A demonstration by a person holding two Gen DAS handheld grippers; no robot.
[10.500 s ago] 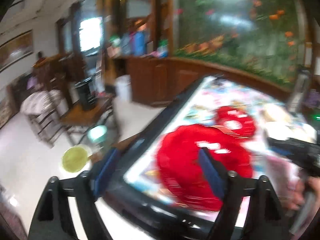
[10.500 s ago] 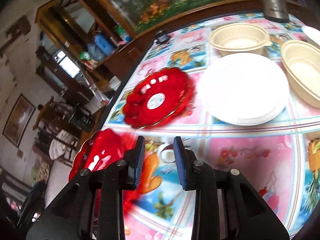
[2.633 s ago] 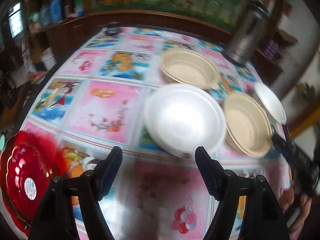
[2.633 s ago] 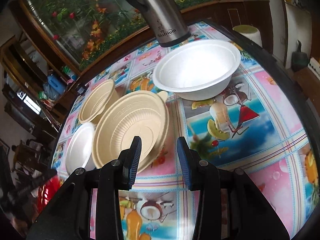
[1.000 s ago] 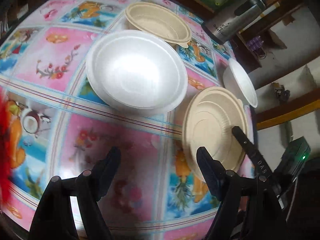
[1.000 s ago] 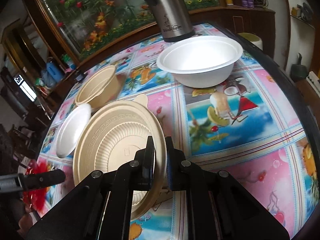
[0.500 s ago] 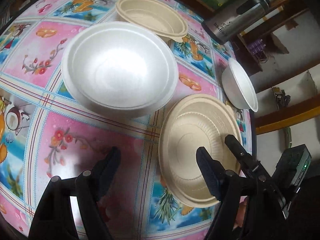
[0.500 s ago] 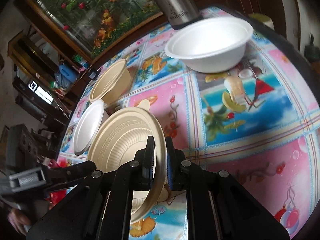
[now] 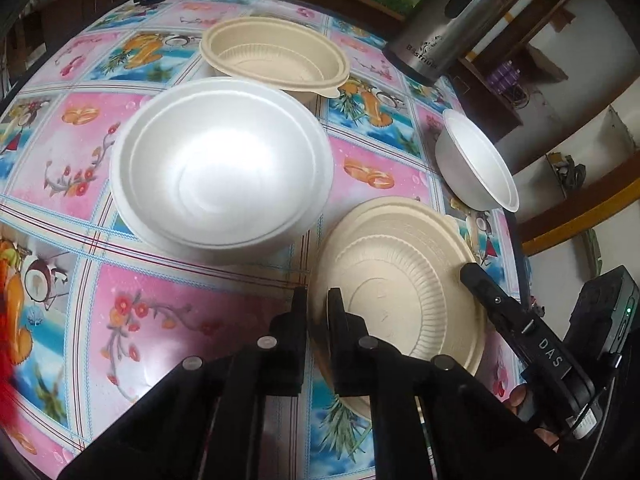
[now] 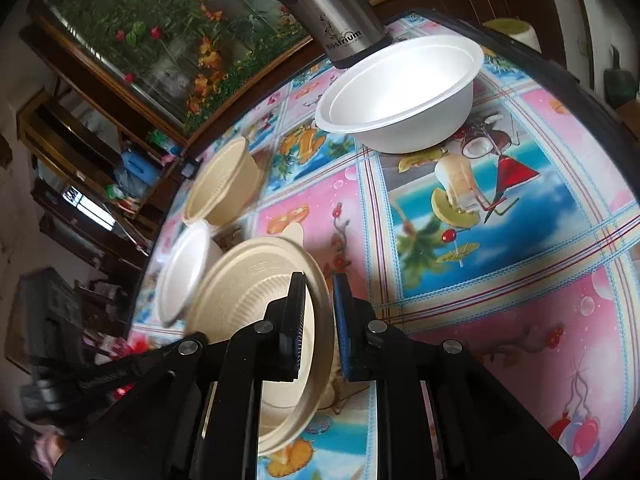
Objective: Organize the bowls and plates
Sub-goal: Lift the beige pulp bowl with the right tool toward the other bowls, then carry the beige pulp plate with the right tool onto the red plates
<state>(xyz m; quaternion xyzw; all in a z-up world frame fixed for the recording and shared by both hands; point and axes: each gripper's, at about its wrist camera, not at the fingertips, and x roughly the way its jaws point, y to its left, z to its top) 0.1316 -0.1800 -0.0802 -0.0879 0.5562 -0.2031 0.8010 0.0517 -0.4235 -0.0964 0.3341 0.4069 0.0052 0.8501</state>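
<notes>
Holding the beige plate (image 9: 400, 280) by its rim from both sides, I have the left gripper (image 9: 318, 304) clamped on the near-left edge and the right gripper (image 10: 318, 300) pinched on the opposite edge. In the right wrist view the plate (image 10: 248, 292) sits tilted, one side raised off the table (image 10: 520, 220), just beside the white plate (image 9: 224, 168).

I judge it to be light pulp or moulded fibre: stiff enough to keep its shape but thin, so a hard squeeze could crease the rim, and with so little weight it could swing or slip if only one gripper carries it. The ribbed rim looks like the best hold; the flat centre offers nothing to pinch.

Farther off stand the beige bowl (image 9: 276, 56), touching or just behind the white plate, the white bowl (image 9: 476, 160) near the table edge, and the flask (image 9: 440, 32).

Hard to tell:
- how much of the plate's underside touches the table, since my own fingers cover its near edge
- whether the white plate is one piece or a stack; I see a doubled rim
- the red blur (image 9: 4, 380) at the left border, cut off
- the right gripper body (image 9: 520, 340) hides the plate's far right rim
</notes>
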